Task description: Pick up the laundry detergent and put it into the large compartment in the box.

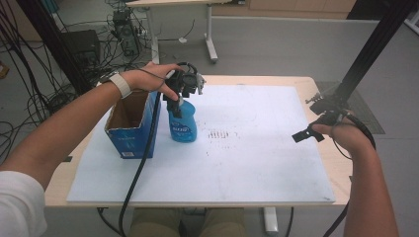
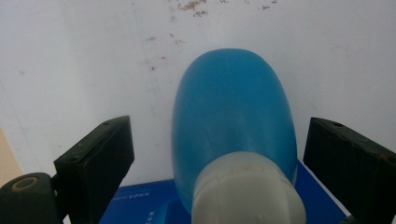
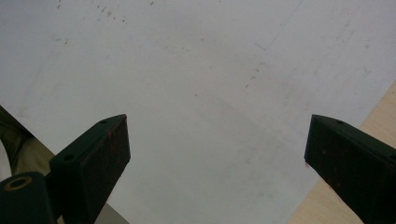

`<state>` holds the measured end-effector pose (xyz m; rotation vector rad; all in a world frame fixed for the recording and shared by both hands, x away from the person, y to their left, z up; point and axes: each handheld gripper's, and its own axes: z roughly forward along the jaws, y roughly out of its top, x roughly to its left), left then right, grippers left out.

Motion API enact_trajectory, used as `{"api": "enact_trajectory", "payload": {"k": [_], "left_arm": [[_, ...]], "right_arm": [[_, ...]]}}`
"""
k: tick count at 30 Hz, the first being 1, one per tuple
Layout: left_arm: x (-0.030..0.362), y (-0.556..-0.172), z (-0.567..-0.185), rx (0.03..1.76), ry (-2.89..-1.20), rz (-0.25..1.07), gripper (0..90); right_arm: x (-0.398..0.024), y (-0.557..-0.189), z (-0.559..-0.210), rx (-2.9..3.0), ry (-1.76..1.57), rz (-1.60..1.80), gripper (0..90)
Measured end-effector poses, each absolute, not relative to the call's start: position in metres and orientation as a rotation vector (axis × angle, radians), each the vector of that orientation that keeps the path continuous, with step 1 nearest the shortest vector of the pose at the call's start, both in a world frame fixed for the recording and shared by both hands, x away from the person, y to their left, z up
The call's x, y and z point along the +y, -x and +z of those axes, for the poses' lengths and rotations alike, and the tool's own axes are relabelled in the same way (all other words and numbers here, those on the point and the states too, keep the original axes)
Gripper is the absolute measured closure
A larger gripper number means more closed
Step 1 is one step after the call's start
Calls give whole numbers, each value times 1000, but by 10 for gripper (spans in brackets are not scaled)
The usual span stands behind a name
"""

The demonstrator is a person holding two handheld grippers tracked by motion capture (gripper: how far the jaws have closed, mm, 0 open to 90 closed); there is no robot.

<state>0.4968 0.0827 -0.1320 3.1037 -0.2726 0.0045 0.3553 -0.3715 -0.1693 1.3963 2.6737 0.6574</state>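
Blue bottle stood upright on the white mat, long axis vertical, white cap pointing up, just beside the open blue box.

Above it, the left gripper pointed down with jaws spread wide either side of the cap, touching nothing. Well apart at the mat's right edge, the right gripper hung equally wide open and empty.
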Motion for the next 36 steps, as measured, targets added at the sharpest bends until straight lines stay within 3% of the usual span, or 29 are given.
{"api": "enact_trajectory", "payload": {"k": [36], "left_arm": [[83, -497, -151, -259, -3116, 5, 116]], "right_arm": [[-373, -356, -172, 2675, -1400, 660, 66]]}}
